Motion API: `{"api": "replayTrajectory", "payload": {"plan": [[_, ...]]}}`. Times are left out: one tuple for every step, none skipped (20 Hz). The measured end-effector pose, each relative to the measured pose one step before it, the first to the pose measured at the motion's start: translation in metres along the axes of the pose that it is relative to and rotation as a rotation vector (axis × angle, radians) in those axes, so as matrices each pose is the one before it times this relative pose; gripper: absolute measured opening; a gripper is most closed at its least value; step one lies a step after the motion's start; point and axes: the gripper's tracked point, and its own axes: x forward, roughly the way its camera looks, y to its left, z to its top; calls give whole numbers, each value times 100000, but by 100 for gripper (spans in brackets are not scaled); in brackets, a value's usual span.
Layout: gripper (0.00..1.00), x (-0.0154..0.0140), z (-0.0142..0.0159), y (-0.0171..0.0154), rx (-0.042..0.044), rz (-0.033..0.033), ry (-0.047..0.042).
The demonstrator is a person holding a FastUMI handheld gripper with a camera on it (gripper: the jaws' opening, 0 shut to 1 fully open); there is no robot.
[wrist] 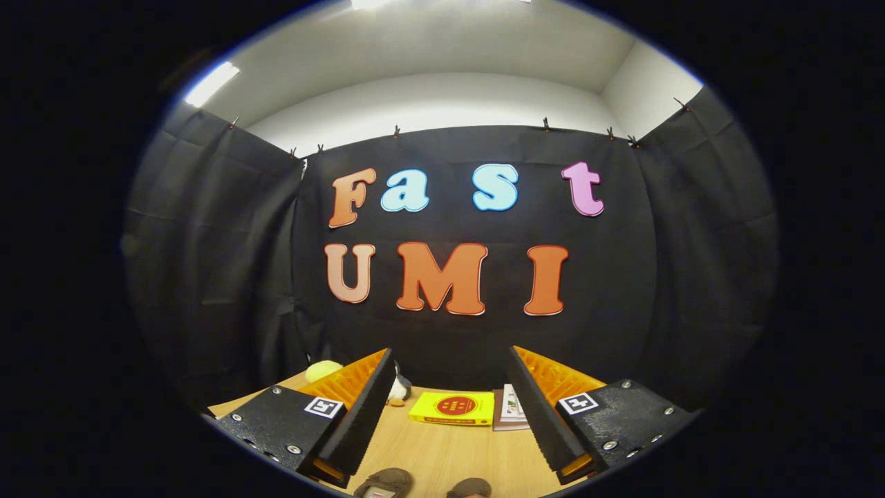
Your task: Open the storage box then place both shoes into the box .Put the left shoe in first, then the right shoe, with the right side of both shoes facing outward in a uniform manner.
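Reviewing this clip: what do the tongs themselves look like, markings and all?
The tongs have two long wedge-shaped fingers with ribbed inner pads. Each finger sits on a flat plate studded with silver screws and carries a square black-and-white tag. Ridged panels back the fingers.

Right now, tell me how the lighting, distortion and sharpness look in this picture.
Gripper view: strong fisheye bend curves the cloth wall and ceiling lights; those lights glare white, while the table is evenly lit and the yellow book is sharp. The hand-held gripper is open, holding nothing; the shoes between its fingers are cut off.
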Motion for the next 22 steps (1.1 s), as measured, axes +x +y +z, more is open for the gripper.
{"api": "replayTrajectory", "payload": {"plan": [[97, 204, -875, 580, 328, 1271, 2175], [97, 199, -1025, 559, 296, 1387, 2564], [97, 367, -951, 768, 656, 1895, 2538], [98, 265, -1089, 916, 1336, 2837, 3427], [98, 390, -1427, 1200, 1941, 3580, 4035], [98, 476, -1572, 1119, 2042, 3660, 5557], [97, 515, -2121, 957, 2066, 3277, 6562], [98, 619, -1739, 1034, 2178, 3389, 6455], [98, 759, -1615, 1061, 2380, 3636, 5302], [98, 727, -1292, 919, 2191, 3532, 4368], [97, 664, -1150, 953, 1842, 3103, 3922], [97, 763, -1047, 781, 1259, 2807, 3698], [96, 719, -1113, 769, 616, 2801, 3512], [96, 870, -1182, 709, 135, 2942, 3533], [96, 852, -1171, 751, 12, 2907, 3769], [96, 788, -1261, 751, 841, 4007, 4202], [96, 704, -1479, 966, 1962, 3934, 4418], [96, 672, -1085, 746, 2643, 3482, 4141], [96, 925, -1051, 568, 2934, 2838, 3683], [96, 932, -915, 222, 3217, 2238, 3567], [97, 1089, -895, 179, 3070, 2514, 3187], [97, 981, -693, 61, 2682, 2034, 2796]]}}
